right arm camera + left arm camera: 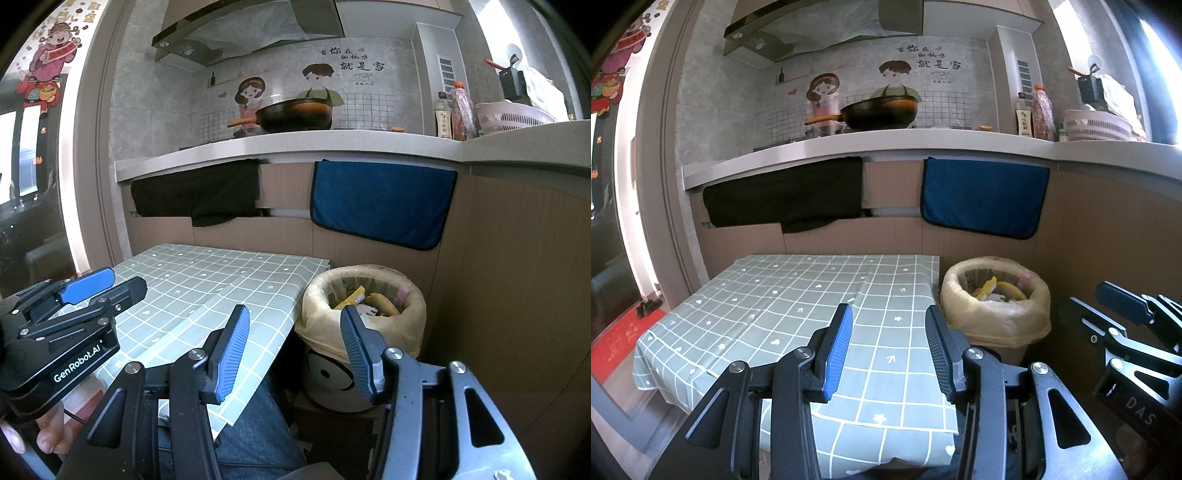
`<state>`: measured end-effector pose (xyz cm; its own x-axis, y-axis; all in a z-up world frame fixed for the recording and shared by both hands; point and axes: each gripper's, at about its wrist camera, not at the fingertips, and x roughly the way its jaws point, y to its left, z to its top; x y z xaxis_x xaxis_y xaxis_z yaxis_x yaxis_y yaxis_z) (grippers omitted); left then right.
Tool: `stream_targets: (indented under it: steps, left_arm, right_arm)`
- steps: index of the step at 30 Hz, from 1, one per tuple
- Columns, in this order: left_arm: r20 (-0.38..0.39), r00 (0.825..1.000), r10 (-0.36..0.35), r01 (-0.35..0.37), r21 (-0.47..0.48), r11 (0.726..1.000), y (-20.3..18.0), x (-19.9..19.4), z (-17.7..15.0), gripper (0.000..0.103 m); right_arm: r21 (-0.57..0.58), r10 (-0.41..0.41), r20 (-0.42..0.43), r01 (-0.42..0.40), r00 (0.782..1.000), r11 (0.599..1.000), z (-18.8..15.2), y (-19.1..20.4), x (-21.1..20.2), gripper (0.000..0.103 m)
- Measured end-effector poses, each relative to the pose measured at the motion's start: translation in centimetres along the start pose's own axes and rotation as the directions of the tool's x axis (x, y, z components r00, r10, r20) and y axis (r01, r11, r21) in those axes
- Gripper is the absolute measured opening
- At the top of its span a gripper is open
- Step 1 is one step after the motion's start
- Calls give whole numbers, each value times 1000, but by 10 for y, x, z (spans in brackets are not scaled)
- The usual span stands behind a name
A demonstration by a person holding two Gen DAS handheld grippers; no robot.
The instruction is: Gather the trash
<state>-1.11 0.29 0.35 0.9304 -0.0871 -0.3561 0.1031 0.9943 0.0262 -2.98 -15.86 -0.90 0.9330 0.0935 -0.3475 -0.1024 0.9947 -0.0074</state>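
Yellow thin-plastic liner [364,325], light, soft, slippery, lines the round bin [332,384] beside the green checked tablecloth [798,295]; take hold at its rolled rim. Left gripper [889,354] and right gripper [295,354] both gape, empty.

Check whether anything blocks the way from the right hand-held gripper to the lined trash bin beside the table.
Nothing visible does. The right hand-held gripper is open and empty, and the trash bin sits just ahead of it, beside the table edge, its mouth uncovered with wrappers inside. The left hand-held gripper hangs over the tablecloth, off to the side.
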Motion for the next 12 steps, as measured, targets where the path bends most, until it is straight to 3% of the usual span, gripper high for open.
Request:
stream_targets:
  steps: [12]
  left_arm:
    - [-4,1000,-3,3,2,1000,1,0,0,42]
  right_arm:
    - [1,-3,-4,3,1000,1000,0,1,-1,49]
